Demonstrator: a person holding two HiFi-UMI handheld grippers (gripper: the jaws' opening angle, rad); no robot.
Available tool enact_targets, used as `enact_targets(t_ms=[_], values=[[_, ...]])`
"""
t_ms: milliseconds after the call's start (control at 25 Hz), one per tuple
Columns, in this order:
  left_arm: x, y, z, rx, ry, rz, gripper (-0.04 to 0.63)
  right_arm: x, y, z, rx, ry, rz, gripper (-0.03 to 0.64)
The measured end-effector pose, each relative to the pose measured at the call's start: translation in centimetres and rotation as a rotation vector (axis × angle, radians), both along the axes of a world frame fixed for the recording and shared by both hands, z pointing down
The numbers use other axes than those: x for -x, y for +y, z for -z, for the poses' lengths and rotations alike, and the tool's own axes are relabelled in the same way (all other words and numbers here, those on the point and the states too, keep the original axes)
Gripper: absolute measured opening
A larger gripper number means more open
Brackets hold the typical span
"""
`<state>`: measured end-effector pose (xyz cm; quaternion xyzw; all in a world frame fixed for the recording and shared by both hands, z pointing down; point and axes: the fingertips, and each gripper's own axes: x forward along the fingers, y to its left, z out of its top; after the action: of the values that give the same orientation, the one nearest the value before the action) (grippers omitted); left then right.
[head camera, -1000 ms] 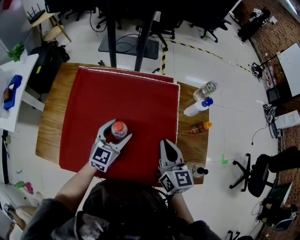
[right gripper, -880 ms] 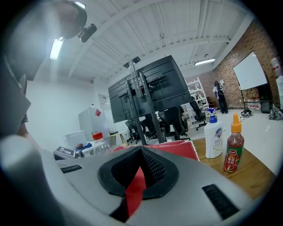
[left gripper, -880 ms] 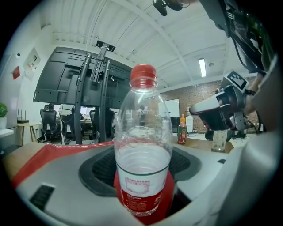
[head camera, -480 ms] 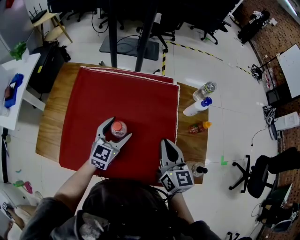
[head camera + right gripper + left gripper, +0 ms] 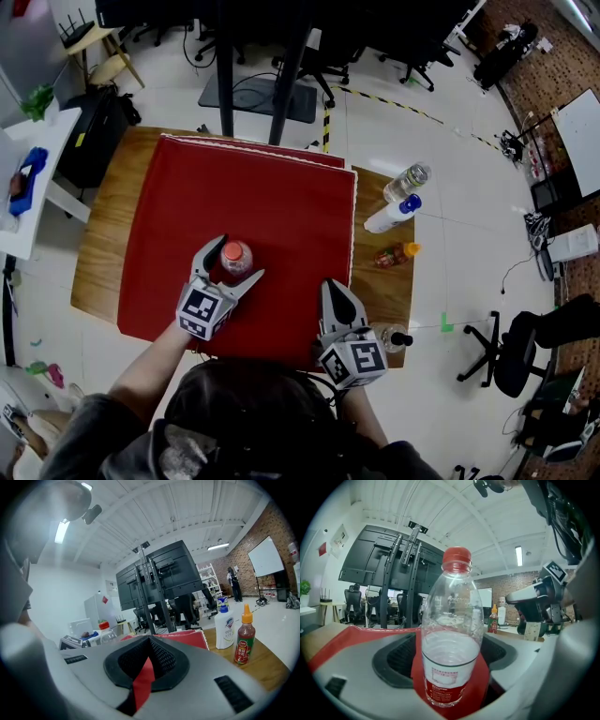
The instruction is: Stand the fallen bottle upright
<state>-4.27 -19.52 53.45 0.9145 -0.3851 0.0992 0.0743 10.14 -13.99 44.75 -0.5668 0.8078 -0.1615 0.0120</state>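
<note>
A clear bottle (image 5: 235, 255) with a red cap and red label stands upright on the red cloth (image 5: 281, 187), near its front left. My left gripper (image 5: 241, 257) has its jaws on either side of the bottle, and they are opening. In the left gripper view a gap shows on both sides of the bottle (image 5: 451, 634), so the pads are off it. My right gripper (image 5: 330, 283) rests shut at the cloth's front edge with nothing in it, to the right of the bottle.
The cloth covers most of a wooden table (image 5: 98, 244). On the bare right strip lie a clear bottle (image 5: 410, 178), a white bottle with a blue cap (image 5: 392, 215) and a sauce bottle (image 5: 397, 254). A dark-capped bottle (image 5: 392, 337) lies beside the right gripper.
The left gripper's jaws have spread wider around the standing bottle. The bottle stays upright in the same spot, and the right gripper has not moved.
</note>
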Motion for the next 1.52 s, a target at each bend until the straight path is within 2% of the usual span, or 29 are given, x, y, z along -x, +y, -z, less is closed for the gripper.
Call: enact_targets(t_ms=[320,480,680,880,1040,1160,1400,1520], values=[[0.9,1.4,1.0,0.007,0.029,0.017,0.433,-0.5,0.5,0.4,-0.010,-0.004,0.000,0.009],[1.4,2.6,1.4,-0.002,0.020,0.021,0.433,-0.4,0.8,0.6,-0.013,-0.008,0.007,0.009],[2.6,3.7,4.1,-0.072,0.024,0.067,0.433,-0.4,1.5,1.0,-0.026,-0.011,0.010,0.009],[3.5,4.8,9.0,-0.111,0.129,0.091,0.433,-0.4,1.9,1.6,-0.031,-0.014,0.015,0.010],[3.8,5.8,11.6,-0.155,0.152,0.093,0.433,-0.3,2.3,1.7,-0.034,-0.017,0.022,0.010],[3.7,6.2,12.2,-0.141,0.176,0.098,0.431,-0.1,2.5,1.9,-0.038,-0.018,0.030,0.009],[3.4,6.8,11.7,-0.112,0.142,0.123,0.405,-0.5,2.5,2.6,-0.055,-0.024,0.026,0.009],[3.4,6.8,11.6,-0.123,0.133,0.150,0.389,-0.4,2.4,3.0,-0.065,-0.023,0.039,0.010]])
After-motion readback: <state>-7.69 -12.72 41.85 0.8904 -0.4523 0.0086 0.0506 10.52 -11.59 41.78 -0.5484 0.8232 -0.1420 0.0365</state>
